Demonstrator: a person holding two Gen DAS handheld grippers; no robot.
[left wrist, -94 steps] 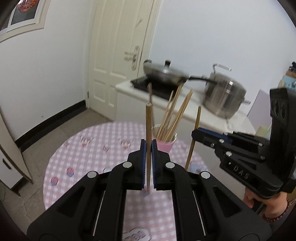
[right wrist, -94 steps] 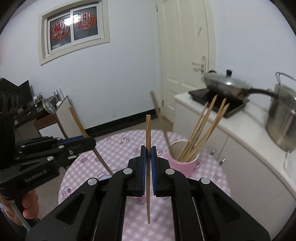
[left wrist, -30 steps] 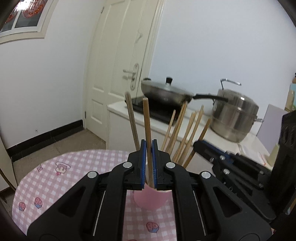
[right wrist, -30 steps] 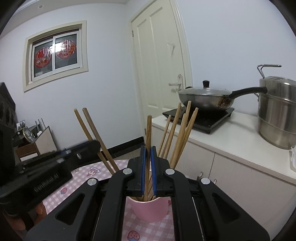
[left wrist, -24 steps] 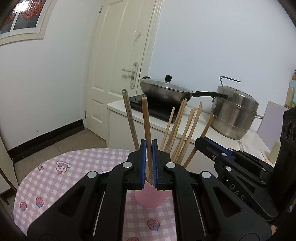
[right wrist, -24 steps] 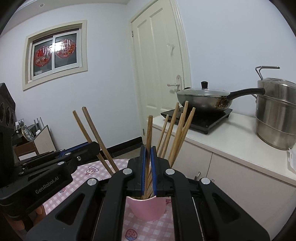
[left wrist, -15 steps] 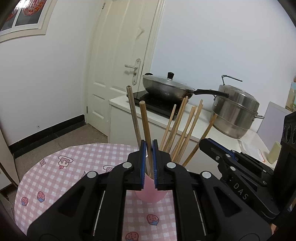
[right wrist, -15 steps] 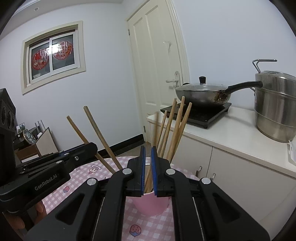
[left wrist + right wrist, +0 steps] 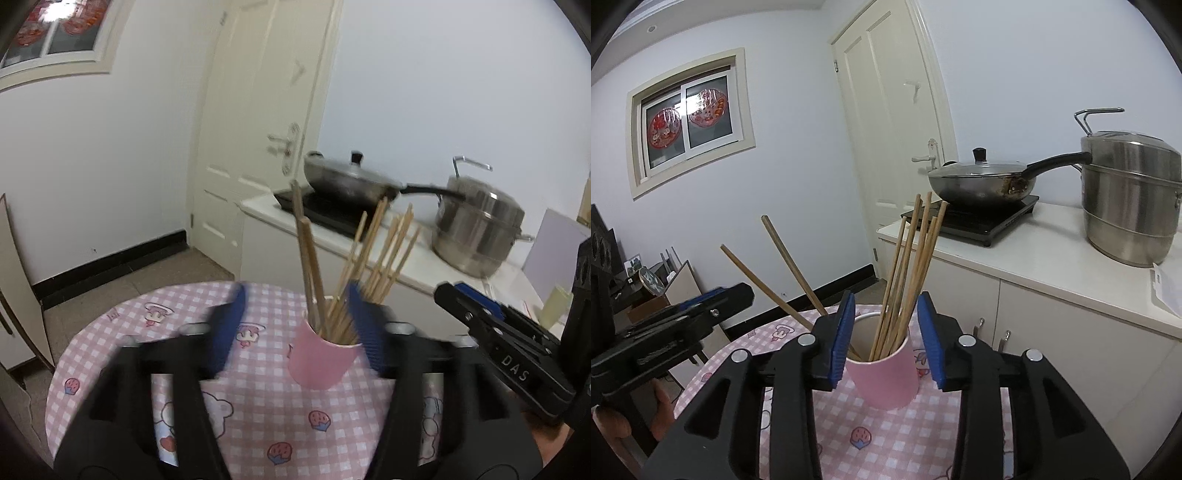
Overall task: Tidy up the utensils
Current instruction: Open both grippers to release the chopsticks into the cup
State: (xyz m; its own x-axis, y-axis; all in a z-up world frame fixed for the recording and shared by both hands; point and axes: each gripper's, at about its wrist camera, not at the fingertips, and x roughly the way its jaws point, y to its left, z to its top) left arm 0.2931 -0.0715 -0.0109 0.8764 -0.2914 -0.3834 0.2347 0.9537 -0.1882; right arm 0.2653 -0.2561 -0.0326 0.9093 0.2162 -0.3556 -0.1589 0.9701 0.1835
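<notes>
A pink cup (image 9: 320, 362) stands on the pink checked tablecloth (image 9: 258, 424) and holds several wooden chopsticks (image 9: 369, 254). My left gripper (image 9: 295, 325) is open and empty, its blue pads on either side of the cup, just in front of it. In the right wrist view the same cup (image 9: 886, 373) holds the chopsticks (image 9: 912, 266), two of them (image 9: 786, 254) leaning left. My right gripper (image 9: 886, 332) is open and empty, its jaws either side of the cup's rim. Each gripper shows in the other's view, the right one (image 9: 498, 347) and the left one (image 9: 672, 321).
A white counter (image 9: 1052, 251) behind the table carries a black hob with a lidded wok (image 9: 979, 184) and a steel steamer pot (image 9: 1130, 199). A white door (image 9: 266, 129) is behind. A window (image 9: 690, 118) is on the left wall.
Both grippers have opened and let go of their chopsticks, which now stand in the pink cup. The left gripper has also drawn back and up a little.
</notes>
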